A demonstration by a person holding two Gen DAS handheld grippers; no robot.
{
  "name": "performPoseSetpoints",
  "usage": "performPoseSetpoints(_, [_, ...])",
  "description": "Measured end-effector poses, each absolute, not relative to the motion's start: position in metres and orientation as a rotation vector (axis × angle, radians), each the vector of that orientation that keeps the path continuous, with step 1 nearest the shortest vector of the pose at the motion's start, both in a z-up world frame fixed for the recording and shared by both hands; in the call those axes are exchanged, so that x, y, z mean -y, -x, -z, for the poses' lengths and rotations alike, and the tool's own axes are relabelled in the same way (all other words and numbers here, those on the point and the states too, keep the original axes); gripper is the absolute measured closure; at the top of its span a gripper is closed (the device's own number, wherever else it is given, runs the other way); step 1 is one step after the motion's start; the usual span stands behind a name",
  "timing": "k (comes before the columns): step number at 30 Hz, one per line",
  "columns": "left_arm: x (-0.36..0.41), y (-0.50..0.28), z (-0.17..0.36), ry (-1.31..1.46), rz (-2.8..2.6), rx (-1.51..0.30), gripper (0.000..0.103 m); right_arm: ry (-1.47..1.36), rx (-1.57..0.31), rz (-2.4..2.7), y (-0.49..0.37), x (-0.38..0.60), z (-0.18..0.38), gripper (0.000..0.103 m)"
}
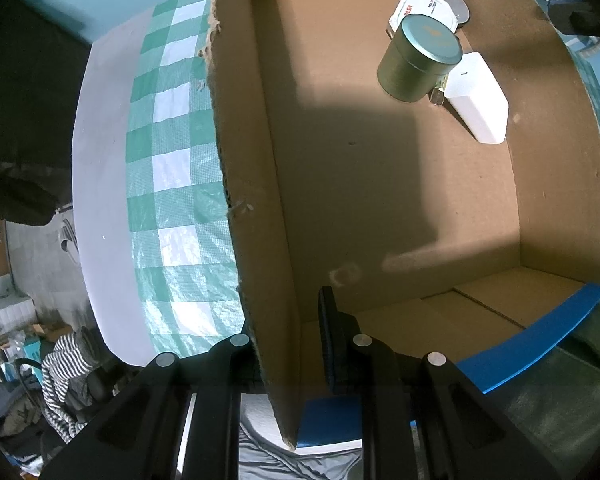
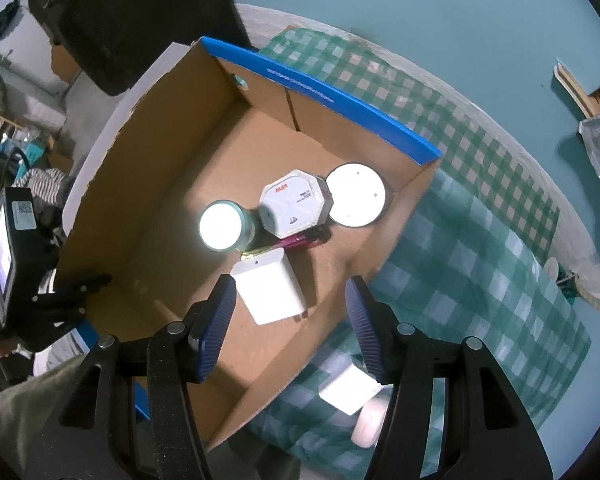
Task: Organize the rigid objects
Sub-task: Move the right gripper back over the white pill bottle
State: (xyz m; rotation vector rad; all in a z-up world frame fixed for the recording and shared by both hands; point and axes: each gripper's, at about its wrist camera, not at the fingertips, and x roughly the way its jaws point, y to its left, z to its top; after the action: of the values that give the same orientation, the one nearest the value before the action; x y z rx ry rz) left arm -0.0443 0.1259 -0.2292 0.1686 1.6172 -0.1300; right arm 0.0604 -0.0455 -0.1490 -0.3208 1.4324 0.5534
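My left fingertip (image 1: pixel 240 340) vanishes behind the cardboard box wall (image 1: pixel 252 184); the pink item (image 2: pixel 300 241) hides under the octagonal box (image 2: pixel 294 208), unidentifiable.

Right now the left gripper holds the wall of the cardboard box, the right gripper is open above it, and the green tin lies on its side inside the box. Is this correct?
Only the tin is misread. The green tin stands upright on the floor of the cardboard box, lid up, as the left wrist view shows. The left gripper does clamp the wall, and the right gripper is open above.
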Motion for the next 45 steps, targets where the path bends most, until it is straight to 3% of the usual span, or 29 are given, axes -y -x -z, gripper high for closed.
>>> performPoseSetpoints(27, [-0.104, 0.035, 0.221, -0.212, 0.149, -1.625, 0.086, 0.108, -1.515, -0.251, -0.035, 0.192, 0.173, 0.043])
performPoseSetpoints(45, [-0.107, 0.032, 0.224, -0.196, 0.129, -1.636, 0.086, -0.055, -1.623, -0.114, 0.005, 0.259, 0.244, 0.042])
